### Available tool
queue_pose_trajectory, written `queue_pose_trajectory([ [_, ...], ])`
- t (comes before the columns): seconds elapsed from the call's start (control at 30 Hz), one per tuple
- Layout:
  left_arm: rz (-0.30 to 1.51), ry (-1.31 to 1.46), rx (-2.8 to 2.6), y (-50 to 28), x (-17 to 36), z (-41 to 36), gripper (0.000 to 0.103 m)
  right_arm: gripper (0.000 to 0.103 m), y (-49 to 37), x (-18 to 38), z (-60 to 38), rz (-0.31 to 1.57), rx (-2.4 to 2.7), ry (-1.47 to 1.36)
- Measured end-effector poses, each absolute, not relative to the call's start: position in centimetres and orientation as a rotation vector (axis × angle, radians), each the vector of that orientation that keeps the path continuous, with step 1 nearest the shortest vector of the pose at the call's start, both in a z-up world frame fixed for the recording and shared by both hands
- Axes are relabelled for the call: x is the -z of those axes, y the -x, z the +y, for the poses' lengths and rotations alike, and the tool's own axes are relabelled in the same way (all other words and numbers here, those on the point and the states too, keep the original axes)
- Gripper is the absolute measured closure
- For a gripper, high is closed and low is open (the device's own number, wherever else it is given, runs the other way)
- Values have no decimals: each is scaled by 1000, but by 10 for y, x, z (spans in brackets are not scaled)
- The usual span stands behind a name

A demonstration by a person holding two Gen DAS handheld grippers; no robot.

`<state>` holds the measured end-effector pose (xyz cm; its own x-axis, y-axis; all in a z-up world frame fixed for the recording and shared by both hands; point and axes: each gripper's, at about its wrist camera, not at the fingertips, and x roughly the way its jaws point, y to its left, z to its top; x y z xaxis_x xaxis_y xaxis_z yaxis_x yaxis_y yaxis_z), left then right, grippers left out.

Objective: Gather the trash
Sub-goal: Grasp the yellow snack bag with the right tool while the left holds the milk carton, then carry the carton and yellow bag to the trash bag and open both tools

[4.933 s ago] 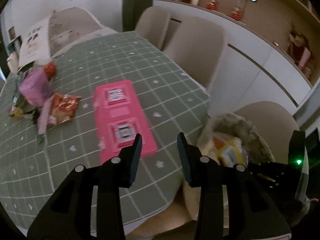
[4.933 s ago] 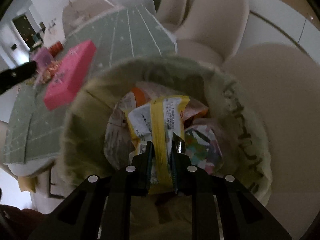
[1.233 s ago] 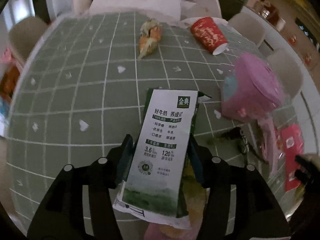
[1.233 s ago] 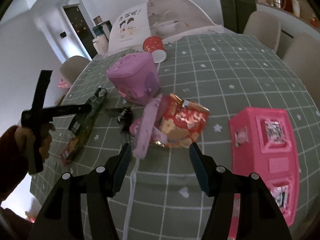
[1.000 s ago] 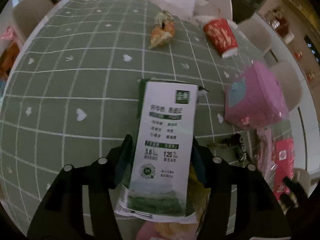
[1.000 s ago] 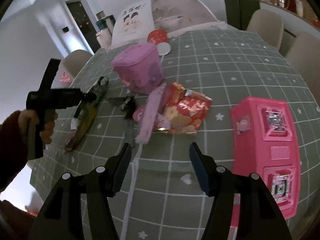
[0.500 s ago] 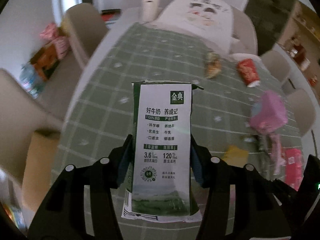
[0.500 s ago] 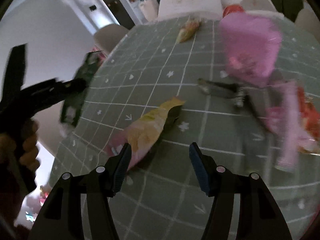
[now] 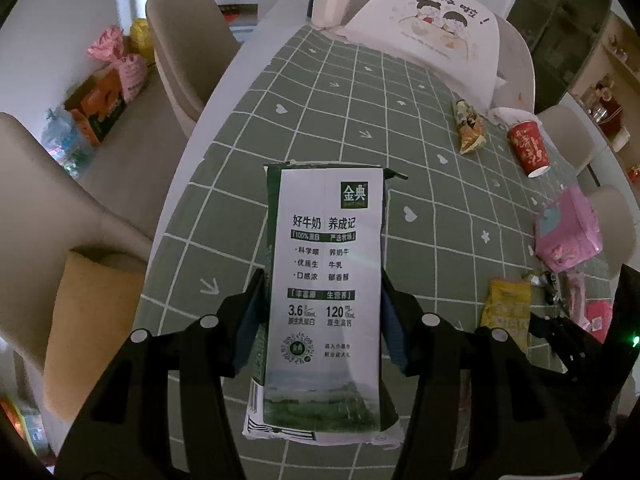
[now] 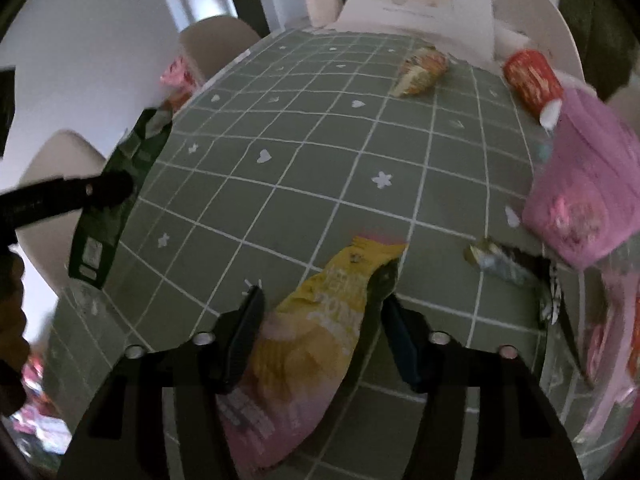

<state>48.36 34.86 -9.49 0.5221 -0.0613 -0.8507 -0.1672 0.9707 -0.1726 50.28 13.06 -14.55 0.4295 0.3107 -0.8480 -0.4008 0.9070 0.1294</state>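
My left gripper [image 9: 322,316] is shut on a flattened green-and-white milk carton [image 9: 326,264] and holds it up above the green checked tablecloth [image 9: 320,120]. In the right wrist view the same carton [image 10: 116,200] hangs at the table's left edge, clamped by a left finger [image 10: 80,192]. My right gripper [image 10: 322,328] is low over the table. Its jaws are closing around a yellow-and-pink snack bag [image 10: 320,332] lying flat between them. The pads sit at the bag's sides without visibly squeezing it. From the left wrist view that bag [image 9: 506,308] lies at the right.
More litter lies further along the table: a red paper cup [image 10: 532,80], a crumpled wrapper [image 10: 420,66], a pink pouch [image 10: 588,192] and a silver wrapper [image 10: 500,260]. A white food cover [image 9: 436,32] stands at the far end. Beige chairs [image 9: 188,52] flank the left side.
The left gripper has lifted the carton off the table and swung it toward the left edge. The right gripper has moved from the red packet to the yellow bag, and its jaws have narrowed.
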Motion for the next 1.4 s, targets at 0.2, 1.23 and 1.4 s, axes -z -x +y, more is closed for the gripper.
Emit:
queue_pose_trajectory([
  [0.2, 1020, 277, -13, -485, 95, 346, 53, 95, -483, 125, 114, 1024, -475, 128],
  [1.23, 936, 107, 431, -342, 26, -62, 53, 95, -258, 10, -274, 763, -28, 27],
  [1.4, 941, 99, 470, -323, 25, -126, 53, 95, -235, 15, -320, 770, 13, 40],
])
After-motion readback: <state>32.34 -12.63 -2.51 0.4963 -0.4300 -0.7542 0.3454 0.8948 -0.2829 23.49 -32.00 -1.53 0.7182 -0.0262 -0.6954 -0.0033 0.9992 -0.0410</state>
